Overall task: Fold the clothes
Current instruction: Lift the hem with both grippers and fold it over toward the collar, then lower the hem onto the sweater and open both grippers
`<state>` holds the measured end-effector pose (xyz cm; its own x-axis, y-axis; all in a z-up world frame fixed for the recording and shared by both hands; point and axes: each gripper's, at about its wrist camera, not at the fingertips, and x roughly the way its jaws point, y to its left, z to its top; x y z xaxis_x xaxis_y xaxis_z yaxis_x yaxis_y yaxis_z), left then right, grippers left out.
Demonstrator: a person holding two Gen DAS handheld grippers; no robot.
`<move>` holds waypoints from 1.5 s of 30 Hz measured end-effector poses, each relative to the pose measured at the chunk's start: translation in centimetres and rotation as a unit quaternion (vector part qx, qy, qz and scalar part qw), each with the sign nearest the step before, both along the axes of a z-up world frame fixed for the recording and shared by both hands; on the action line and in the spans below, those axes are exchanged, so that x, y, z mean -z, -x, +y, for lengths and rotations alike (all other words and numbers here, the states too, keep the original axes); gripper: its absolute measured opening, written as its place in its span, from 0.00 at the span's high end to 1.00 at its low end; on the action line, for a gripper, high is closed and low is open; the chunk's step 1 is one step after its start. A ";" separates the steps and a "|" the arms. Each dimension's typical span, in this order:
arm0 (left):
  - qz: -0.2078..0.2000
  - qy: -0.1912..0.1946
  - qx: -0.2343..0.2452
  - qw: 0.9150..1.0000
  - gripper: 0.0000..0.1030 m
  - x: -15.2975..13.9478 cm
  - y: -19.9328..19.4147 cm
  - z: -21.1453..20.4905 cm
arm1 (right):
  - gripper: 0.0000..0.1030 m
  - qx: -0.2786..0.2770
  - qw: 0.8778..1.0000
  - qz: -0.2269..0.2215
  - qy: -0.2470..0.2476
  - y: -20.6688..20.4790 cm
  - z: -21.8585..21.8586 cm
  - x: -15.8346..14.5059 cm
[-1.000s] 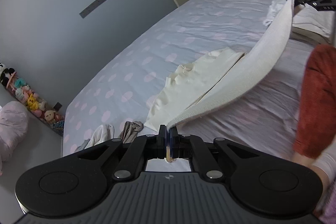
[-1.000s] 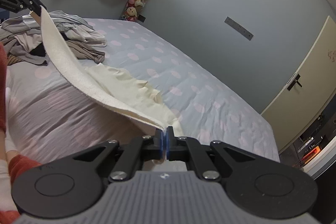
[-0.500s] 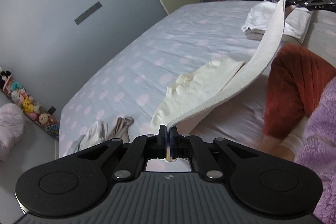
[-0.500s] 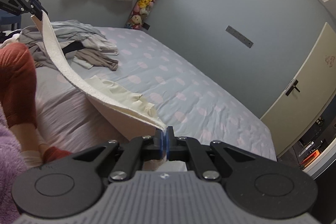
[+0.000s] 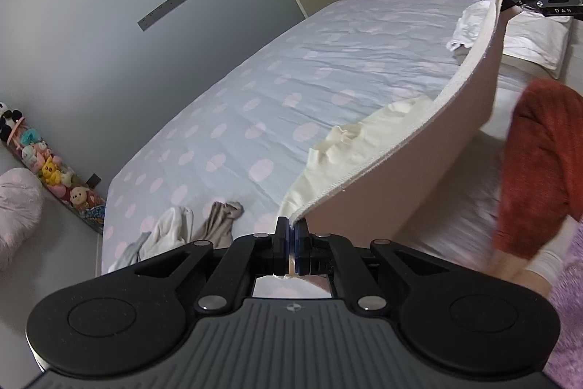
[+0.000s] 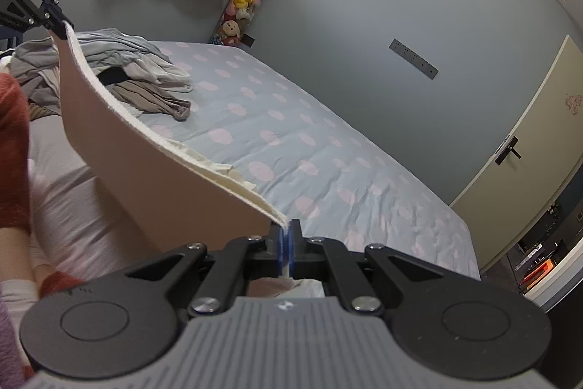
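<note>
The cream garment [image 5: 430, 148] hangs higher than it did a second ago. Before, more of it lay on the bed [image 5: 291, 90]. Now most of it is lifted up, and its pale pink underside shows wide. The top edge is pulled out in a long curve between the two tools. Some of the far part, bunched up, is still resting on the bed.

The left tool [image 5: 290, 245] is squeezed shut on one corner of the garment. The right tool [image 6: 286, 248] is squeezed shut on the other corner. Each camera also sees the other tool far off, up at the end of the stretched edge.

The person's red sleeve [image 5: 539, 166] now sits lower and more to the side than half a second ago.

The bed has a blue cover with pink dots. The pile of unfolded clothes [image 6: 120, 75] lies on the bed behind the garment, on the left tool's side. A folded white stack [image 5: 524, 35] lies at the other end, behind the right tool.

The letters "DAS" can be read in white on the right tool, seen from the left camera. No other writing is clear.
</note>
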<state>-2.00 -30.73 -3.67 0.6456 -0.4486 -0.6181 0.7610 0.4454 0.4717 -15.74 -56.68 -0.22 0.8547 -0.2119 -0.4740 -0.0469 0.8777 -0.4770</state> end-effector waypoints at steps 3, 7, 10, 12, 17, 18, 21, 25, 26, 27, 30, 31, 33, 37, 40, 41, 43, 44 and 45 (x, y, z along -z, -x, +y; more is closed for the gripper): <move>0.001 -0.008 0.001 1.000 0.99 0.1 -2.1 -1.3 | 0.97 0.001 1.000 0.007 -0.008 -2.3 -1.3 0.1; 0.005 -0.019 0.001 1.000 0.99 0.3 -5.1 -3.1 | 0.97 0.008 0.999 0.016 -0.027 -5.8 -3.5 0.3; 0.011 -0.030 -0.004 0.999 0.99 0.9 -7.7 -4.6 | 0.97 0.012 0.999 0.026 -0.035 -8.9 -5.1 0.7; 0.019 -0.036 -0.008 0.999 0.99 1.5 -9.5 -5.6 | 0.97 0.012 0.999 0.035 -0.036 -11.1 -5.9 1.3; 0.046 -0.049 -0.019 0.998 0.99 3.4 -14.3 -7.8 | 0.97 0.014 0.997 0.060 -0.042 -16.7 -8.2 3.0; 0.053 -0.052 -0.020 0.997 0.99 3.9 -15.3 -8.2 | 0.97 0.014 0.997 0.068 -0.045 -17.8 -8.7 3.5; 0.075 -0.065 -0.021 0.995 0.99 6.0 -18.3 -9.6 | 0.97 0.015 0.994 0.095 -0.053 -21.2 -10.1 5.7; 0.111 -0.082 -0.025 0.990 0.99 9.5 -22.4 -11.3 | 0.97 0.022 0.988 0.133 -0.076 -25.0 -12.2 9.2; 0.121 -0.086 -0.027 0.989 0.99 10.5 -23.4 -11.7 | 0.97 0.025 0.986 0.142 -0.082 -26.0 -12.7 10.2; 0.131 -0.089 -0.030 0.987 0.99 11.5 -24.3 -12.0 | 0.97 0.027 0.984 0.151 -0.089 -27.0 -13.2 11.1; 0.153 -0.092 -0.040 0.983 0.99 14.1 -26.5 -12.8 | 0.97 0.038 0.977 0.177 -0.112 -29.7 -14.5 14.0; 0.160 -0.090 -0.043 0.982 0.99 14.8 -27.2 -13.0 | 0.97 0.042 0.975 0.182 -0.118 -30.6 -14.8 14.9; 0.171 -0.088 -0.050 0.980 0.99 16.0 -28.2 -13.2 | 0.97 0.049 0.972 0.192 -0.129 -32.3 -15.4 16.6; 0.186 -0.088 -0.058 0.977 0.99 17.7 -29.2 -13.4 | 0.96 0.062 0.966 0.201 -0.151 -34.4 -16.2 19.1; 0.191 -0.074 -0.072 0.976 0.95 17.8 -29.7 -13.2 | 0.96 0.074 0.962 0.204 -0.166 -34.8 -16.5 20.2; 0.191 -0.068 -0.079 0.976 0.91 17.9 -29.8 -13.0 | 0.95 0.078 0.961 0.203 -0.169 -34.8 -16.6 20.3; 0.197 -0.051 -0.095 0.974 0.89 17.5 -30.1 -12.7 | 0.87 0.088 0.960 0.198 -0.175 -34.5 -16.7 20.4; 0.201 -0.040 -0.105 0.973 0.86 17.1 -30.2 -12.4 | 0.82 0.094 0.960 0.192 -0.180 -34.2 -16.8 20.2; 0.204 -0.030 -0.115 0.972 0.82 16.7 -30.2 -12.2 | 0.73 0.103 0.960 0.185 -0.182 -33.8 -16.9 19.9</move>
<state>28.22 -42.93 -20.34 0.4203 -0.2771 -0.8641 0.7738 0.6068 0.1818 18.11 -73.60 -20.13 0.5710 -0.1202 -0.8121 0.0374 0.9920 -0.1205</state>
